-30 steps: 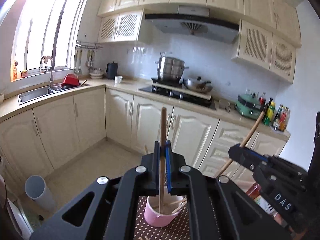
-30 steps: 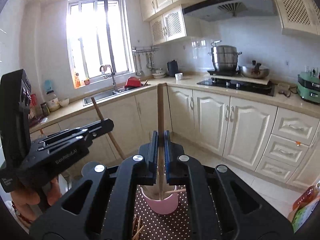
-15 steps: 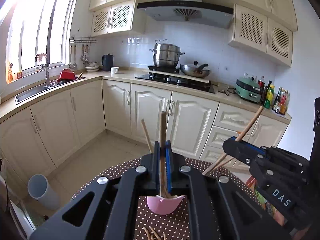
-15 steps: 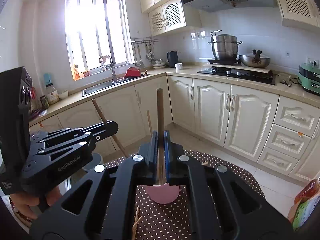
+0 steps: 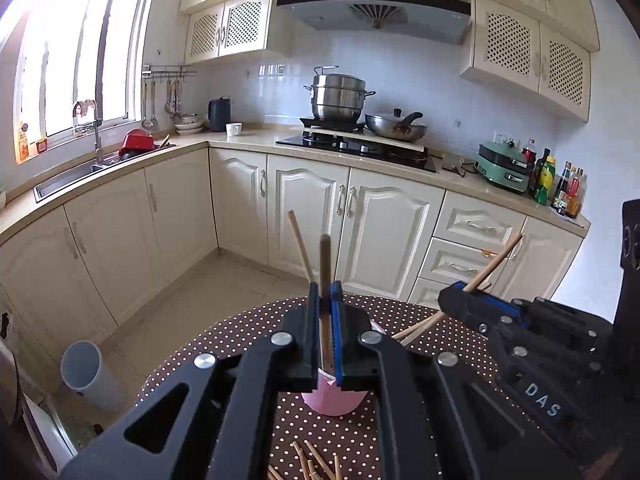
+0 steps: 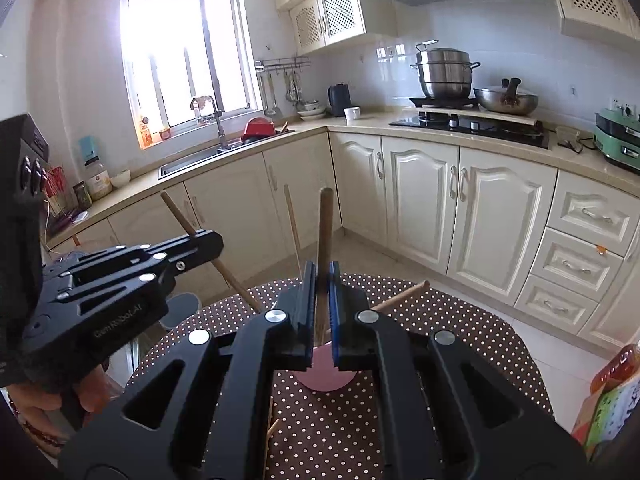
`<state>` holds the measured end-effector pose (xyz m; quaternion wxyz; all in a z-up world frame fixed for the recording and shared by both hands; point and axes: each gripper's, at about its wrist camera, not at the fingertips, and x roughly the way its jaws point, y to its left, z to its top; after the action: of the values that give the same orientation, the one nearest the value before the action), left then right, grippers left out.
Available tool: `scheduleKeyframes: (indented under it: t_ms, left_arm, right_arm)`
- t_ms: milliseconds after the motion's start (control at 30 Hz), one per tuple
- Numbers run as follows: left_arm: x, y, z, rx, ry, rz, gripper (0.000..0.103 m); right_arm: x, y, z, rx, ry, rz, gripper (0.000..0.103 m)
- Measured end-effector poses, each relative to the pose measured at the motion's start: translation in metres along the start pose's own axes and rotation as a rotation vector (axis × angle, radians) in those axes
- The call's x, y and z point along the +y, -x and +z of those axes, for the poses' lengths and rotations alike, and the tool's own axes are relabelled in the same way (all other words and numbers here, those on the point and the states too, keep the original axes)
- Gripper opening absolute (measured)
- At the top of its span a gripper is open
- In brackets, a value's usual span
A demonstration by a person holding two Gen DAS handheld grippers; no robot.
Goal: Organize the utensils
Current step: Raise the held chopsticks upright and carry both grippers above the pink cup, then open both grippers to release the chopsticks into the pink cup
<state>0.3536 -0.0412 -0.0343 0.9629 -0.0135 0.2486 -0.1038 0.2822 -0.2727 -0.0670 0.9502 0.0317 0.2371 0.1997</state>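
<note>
While daylight floods a cream-cabinet kitchen, the left wrist view looks across a round table (image 5: 256, 328) under a brown, white-dotted cloth. At 6 o'clock of that view the left gripper (image 5: 326, 320) is clenched on an upright wooden chopstick (image 5: 325, 264); directly below it stands a pink cup (image 5: 336, 398), from which a paler stick (image 5: 300, 244) leans toward 11 o'clock. Loose chopsticks (image 5: 312, 462) lie on the cloth nearer the camera. At 4 o'clock the right gripper (image 5: 456, 300) reaches in from the side, grasping a slanted chopstick (image 5: 494, 264). On the floor at 8 o'clock sits a grey bin (image 5: 86, 372). Behind, a steel steamer pot (image 5: 338, 96) and a wok (image 5: 394, 126) sit on the hob at 12 o'clock, with a green appliance (image 5: 504, 164) and bottles (image 5: 560, 184) on the counter at 2 o'clock.

From the right wrist view, the right gripper (image 6: 320, 292) at 6 o'clock is closed tight on a dark wooden chopstick (image 6: 325, 224) above the same pink cup (image 6: 324, 376). At 9 o'clock the left gripper (image 6: 208, 240) holds its stick aslant, and only here does the hand (image 6: 48, 396) gripping it show. This view alone takes in the bright window (image 6: 184, 44), the faucet (image 6: 210, 116) and sink at 11 o'clock, and a colourful package (image 6: 608, 396) at the table's 4 o'clock edge. A further stick (image 6: 400, 300) juts from the cup toward 2 o'clock.
</note>
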Motion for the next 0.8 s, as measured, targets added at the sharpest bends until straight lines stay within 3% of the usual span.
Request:
scheduleKeyframes:
  t_ms: [67, 100, 133, 267, 500, 600, 667, 800]
  left_arm:
    - [0.001, -0.001, 0.000, 0.011, 0.000, 0.001, 0.013]
    - [0.002, -0.001, 0.000, 0.013, 0.000, 0.007, 0.028]
    - [0.003, 0.000, -0.001, 0.011, 0.001, 0.018, 0.036]
    - [0.006, 0.005, -0.004, 0.000, 0.009, 0.024, 0.038]
    - [0.010, 0.019, -0.009, -0.037, 0.010, 0.054, 0.063]
    - [0.010, 0.029, -0.011, -0.059, 0.003, 0.073, 0.069]
    - [0.010, 0.038, -0.014, -0.074, -0.006, 0.094, 0.071]
    - [0.009, 0.058, -0.016, -0.115, -0.010, 0.107, 0.073]
  right_arm:
    - [-0.003, -0.001, -0.002, 0.003, -0.011, 0.001, 0.007]
    - [-0.005, -0.001, -0.003, 0.002, -0.020, 0.002, 0.007]
    - [-0.006, -0.002, -0.004, 0.003, -0.026, 0.003, 0.007]
    - [-0.007, -0.001, -0.006, 0.009, -0.036, 0.004, 0.007]
    - [-0.006, 0.010, -0.005, -0.010, -0.030, 0.005, 0.008]
    - [-0.005, 0.019, -0.006, -0.029, -0.031, 0.005, 0.025]
    - [-0.004, 0.025, -0.007, -0.047, -0.037, 0.009, 0.049]
    - [-0.002, 0.042, -0.007, -0.085, -0.038, 0.013, 0.052]
